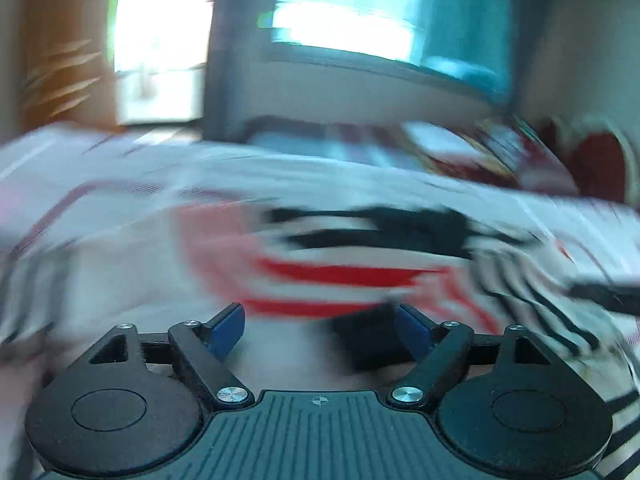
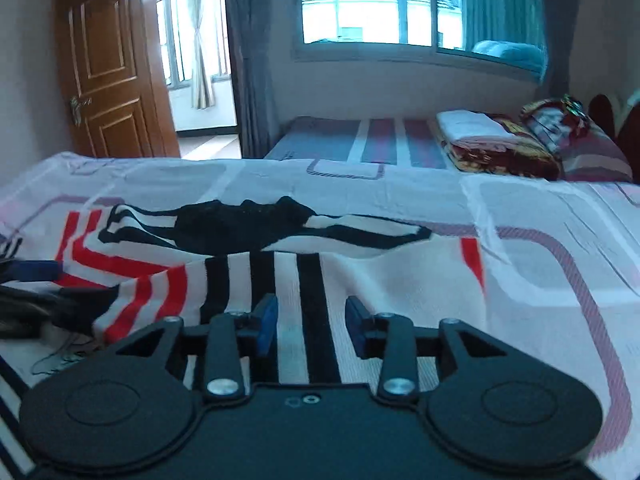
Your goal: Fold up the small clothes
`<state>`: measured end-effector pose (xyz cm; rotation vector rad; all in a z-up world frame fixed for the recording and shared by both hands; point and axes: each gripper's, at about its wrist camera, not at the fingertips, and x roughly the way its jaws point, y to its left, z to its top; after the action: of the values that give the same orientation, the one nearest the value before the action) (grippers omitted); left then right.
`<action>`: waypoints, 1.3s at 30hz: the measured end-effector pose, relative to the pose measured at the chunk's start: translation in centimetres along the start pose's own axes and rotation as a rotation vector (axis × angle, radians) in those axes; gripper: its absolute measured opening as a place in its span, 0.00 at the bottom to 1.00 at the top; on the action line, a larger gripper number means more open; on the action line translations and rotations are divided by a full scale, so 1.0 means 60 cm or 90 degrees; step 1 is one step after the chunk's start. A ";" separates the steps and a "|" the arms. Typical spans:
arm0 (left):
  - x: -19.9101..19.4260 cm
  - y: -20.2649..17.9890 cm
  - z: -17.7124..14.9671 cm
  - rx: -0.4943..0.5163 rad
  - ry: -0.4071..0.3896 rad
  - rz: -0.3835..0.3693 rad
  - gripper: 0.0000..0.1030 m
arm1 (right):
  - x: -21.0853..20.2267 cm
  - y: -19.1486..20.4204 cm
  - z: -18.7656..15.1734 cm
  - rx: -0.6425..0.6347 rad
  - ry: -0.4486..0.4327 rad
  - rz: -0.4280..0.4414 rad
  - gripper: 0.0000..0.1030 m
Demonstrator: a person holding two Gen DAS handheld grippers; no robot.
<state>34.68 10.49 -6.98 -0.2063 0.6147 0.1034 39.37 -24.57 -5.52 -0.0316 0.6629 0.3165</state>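
A small white garment (image 2: 304,256) with black and red stripes and a black patch lies spread on the bed sheet (image 2: 540,216). In the right wrist view my right gripper (image 2: 311,320) hovers low over its near striped part. The blue pads stand apart and flat cloth shows between them, not pinched. A blue fingertip (image 2: 36,270) of the other gripper shows at the garment's left edge. The left wrist view is badly blurred. There my left gripper (image 1: 318,322) stands wide open, with the garment (image 1: 340,272) just ahead of it and nothing between its fingers.
The sheet is white with pink and purple bands. Behind it stands a second bed (image 2: 360,140) with folded blankets (image 2: 488,140) and a pillow (image 2: 576,140). A wooden door (image 2: 108,72) stands open at the far left, beside a window (image 2: 380,4) with curtains.
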 end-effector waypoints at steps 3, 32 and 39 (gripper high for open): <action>-0.069 0.157 -0.031 -0.120 -0.031 0.099 0.74 | -0.023 -0.001 -0.014 0.023 0.003 0.003 0.35; -0.009 0.219 0.095 -0.136 -0.109 0.044 0.05 | -0.077 0.000 -0.035 0.110 0.012 -0.008 0.36; 0.104 -0.098 0.098 0.047 -0.018 -0.111 0.05 | -0.087 -0.030 -0.047 0.152 0.006 -0.024 0.36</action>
<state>43.99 6.30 -4.98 -0.1858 0.5694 -0.0849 34.33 -28.08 -4.72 0.1824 0.7046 0.1986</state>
